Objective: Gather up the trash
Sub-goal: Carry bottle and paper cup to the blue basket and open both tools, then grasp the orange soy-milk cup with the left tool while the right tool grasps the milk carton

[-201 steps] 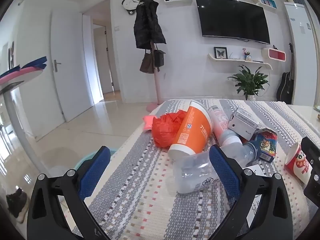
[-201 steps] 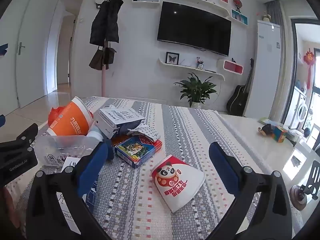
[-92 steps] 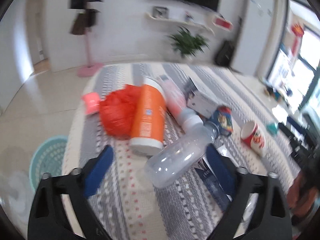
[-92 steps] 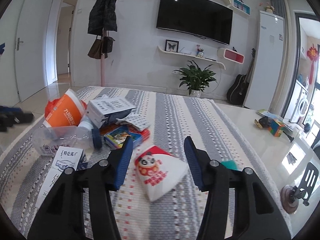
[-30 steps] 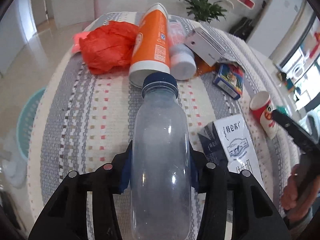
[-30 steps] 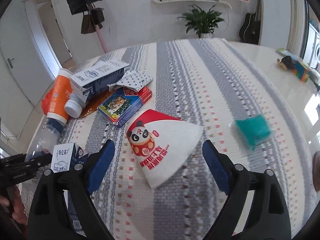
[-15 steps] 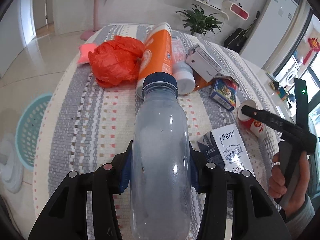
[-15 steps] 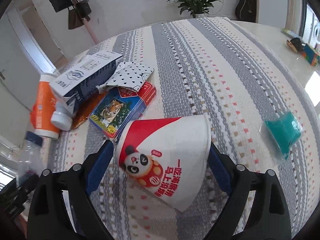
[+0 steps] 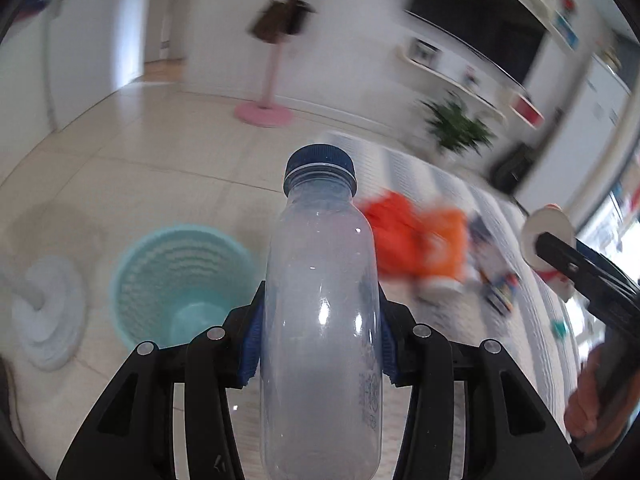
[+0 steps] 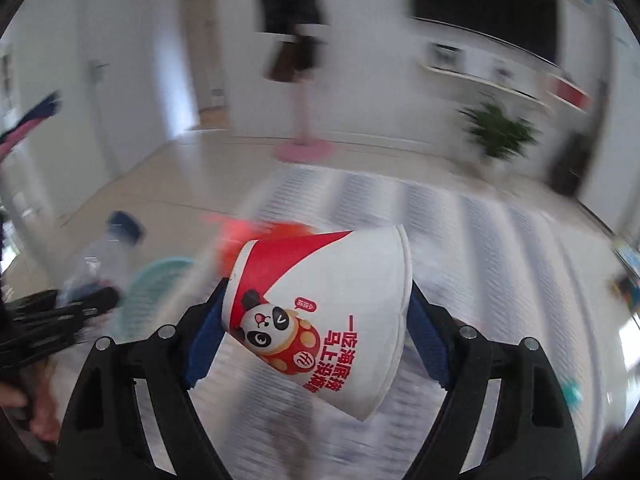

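Both grippers loaded. My left gripper (image 9: 318, 344) is clamped on the bottle (image 9: 320, 320), blue pads against its sides, cap pointing away from me. My right gripper (image 10: 316, 332) is clamped on the cup (image 10: 320, 312), pads on its base end and its rim, the cup lying sideways between them with the panda print toward the camera.

Change since half a second ago: the cup was lying on the cloth between open jaws; now it is pinched and carried, with the cloth (image 10: 500, 248) blurred behind it. The left view showed the table pile ahead; now it looks down past the table edge at the floor, and the bin (image 9: 180, 276) sits low and left of the bottle. Both views are heavily smeared, so I judge both hands are swinging left, off the table.

In the right view the bin (image 10: 156, 292) shows just left of the cup, with the bottle (image 10: 100, 260) and left gripper nearer to it.

Remaining pile: orange bag (image 9: 394, 220) and orange tube (image 9: 444, 248) on the cloth, far right in the left view; other items too blurred to name.

Judgement: first two pieces picked, none binned yet. Next, centre each over the bin mouth and let go, bottle first. Risk: the cup is light and could bounce off the rim.
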`<state>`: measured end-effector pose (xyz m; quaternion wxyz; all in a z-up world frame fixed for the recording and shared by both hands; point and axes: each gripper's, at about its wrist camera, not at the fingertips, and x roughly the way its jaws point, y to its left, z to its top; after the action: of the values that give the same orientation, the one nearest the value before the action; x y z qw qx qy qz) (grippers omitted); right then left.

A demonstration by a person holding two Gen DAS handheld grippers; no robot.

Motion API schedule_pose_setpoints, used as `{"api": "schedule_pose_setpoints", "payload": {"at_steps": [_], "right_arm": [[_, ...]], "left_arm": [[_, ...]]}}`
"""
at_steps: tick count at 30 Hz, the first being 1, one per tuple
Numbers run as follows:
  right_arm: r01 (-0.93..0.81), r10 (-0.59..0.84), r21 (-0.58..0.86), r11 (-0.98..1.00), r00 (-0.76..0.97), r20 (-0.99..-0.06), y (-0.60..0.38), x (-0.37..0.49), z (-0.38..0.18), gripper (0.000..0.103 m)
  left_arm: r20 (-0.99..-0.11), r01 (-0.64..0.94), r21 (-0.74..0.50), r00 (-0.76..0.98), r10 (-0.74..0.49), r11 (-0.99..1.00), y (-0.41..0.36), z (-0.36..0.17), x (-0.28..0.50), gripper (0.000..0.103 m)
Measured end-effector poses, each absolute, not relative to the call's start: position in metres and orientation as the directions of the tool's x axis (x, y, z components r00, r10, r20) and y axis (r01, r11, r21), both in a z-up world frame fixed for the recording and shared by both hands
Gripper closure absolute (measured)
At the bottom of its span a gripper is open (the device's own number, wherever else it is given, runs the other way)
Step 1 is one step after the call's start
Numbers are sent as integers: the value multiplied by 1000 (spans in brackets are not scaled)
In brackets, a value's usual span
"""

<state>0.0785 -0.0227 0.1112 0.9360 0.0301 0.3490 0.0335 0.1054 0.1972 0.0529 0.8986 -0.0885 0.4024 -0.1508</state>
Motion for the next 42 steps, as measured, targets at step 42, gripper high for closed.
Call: {"api": "schedule_pose_setpoints", "payload": {"at_steps": [42], "right_arm": [[-113, 164, 122, 986, 782, -601, 26, 90, 115, 21]], "left_arm": [[-564, 280, -371, 690, -454, 886, 213, 72, 126, 39]]}}
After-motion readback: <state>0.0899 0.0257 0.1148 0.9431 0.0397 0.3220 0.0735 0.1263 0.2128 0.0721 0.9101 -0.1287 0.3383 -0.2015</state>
